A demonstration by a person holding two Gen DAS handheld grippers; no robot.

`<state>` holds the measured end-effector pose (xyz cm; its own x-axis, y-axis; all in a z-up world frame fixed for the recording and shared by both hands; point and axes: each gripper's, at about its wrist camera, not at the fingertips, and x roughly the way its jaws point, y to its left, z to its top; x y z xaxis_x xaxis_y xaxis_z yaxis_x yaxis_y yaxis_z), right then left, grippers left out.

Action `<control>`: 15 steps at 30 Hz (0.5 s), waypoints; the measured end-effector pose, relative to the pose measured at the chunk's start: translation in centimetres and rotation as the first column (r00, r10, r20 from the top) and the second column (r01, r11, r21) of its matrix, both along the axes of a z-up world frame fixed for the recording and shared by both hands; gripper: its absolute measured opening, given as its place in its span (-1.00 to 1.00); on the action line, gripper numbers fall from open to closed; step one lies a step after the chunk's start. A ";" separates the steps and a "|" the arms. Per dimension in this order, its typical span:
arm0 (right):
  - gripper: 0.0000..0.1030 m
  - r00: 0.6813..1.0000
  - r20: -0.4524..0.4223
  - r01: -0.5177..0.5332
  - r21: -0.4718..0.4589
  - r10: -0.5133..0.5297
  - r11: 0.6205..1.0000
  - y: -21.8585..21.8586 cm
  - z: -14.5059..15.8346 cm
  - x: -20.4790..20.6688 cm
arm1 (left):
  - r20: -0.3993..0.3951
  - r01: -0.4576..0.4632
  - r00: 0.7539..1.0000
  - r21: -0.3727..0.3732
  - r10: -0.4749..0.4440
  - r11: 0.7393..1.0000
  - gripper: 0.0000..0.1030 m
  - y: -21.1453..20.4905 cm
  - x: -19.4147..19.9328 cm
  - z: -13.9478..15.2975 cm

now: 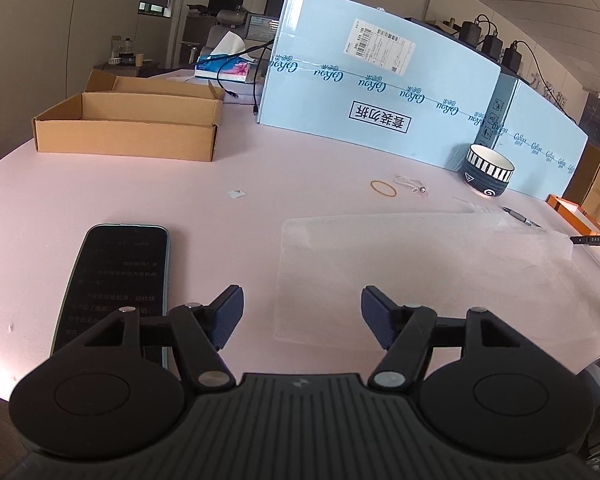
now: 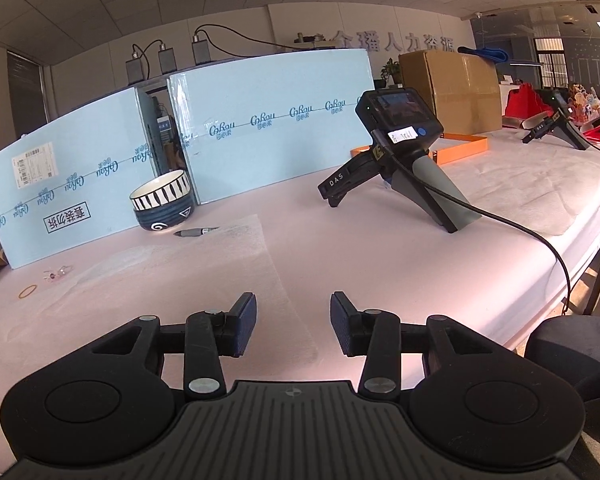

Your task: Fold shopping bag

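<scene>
- I have the left gripper [image 1: 302, 316] hovering low over the pink table [image 1: 100, 200], its fingers [image 1: 230, 316] spread wide with nothing between them; only bare table and the bag's near corner show in the gap.
- The shopping bag [image 1: 420, 272] is a thin translucent sheet lying flat in the centre-right of the left view, its near-left corner just ahead of the right-hand finger. I read that as a bag laid out so that an edge can be pinched.
- In the right view the right gripper [image 2: 293, 330] stands at a moderate gap, also empty, with the bag [image 2: 180, 272] spreading up and left from the fingers. One gripper sits near each end, which suits lifting one side over the other.
- The phone [image 1: 120, 288] lies at lower left of the left view, just beside the left-hand finger, well clear of the bag.
- The striped bowl [image 2: 162, 206] and a pen [image 2: 196, 233] sit at the bag's far edge; the pen may rest on it, which could catch a fold.
- A spare gripper [image 2: 396, 152] stands parked at right, out of the working area.
</scene>
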<state>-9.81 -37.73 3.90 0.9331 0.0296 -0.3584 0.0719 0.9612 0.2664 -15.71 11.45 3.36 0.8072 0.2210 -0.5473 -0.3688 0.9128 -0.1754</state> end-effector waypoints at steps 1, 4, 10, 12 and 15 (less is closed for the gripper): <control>-0.21 0.999 0.012 -0.033 0.035 0.033 0.999 0.1 0.3 0.3 | -0.017 0.009 1.000 0.016 -0.009 1.000 0.21 -0.1 0.5 -0.3; -0.09 0.979 0.054 -0.204 0.184 0.197 0.962 1.4 1.0 1.7 | -0.054 0.050 0.997 0.047 -0.047 0.998 0.20 -0.7 2.0 -1.2; 0.07 0.779 0.068 -0.574 0.480 0.623 0.664 9.3 0.3 8.7 | -0.086 0.072 0.995 0.156 -0.059 0.985 -0.01 -2.3 3.1 -2.5; 0.07 0.705 0.019 -0.585 0.582 0.709 0.565 12.7 -0.8 11.2 | -0.078 0.057 0.996 0.141 -0.046 0.988 -0.47 -2.1 2.8 -2.4; -0.04 0.639 -0.067 -0.539 0.672 0.766 0.509 16.9 -2.7 13.9 | -0.061 0.047 0.997 0.091 -0.042 0.995 -1.00 -1.3 2.0 -2.5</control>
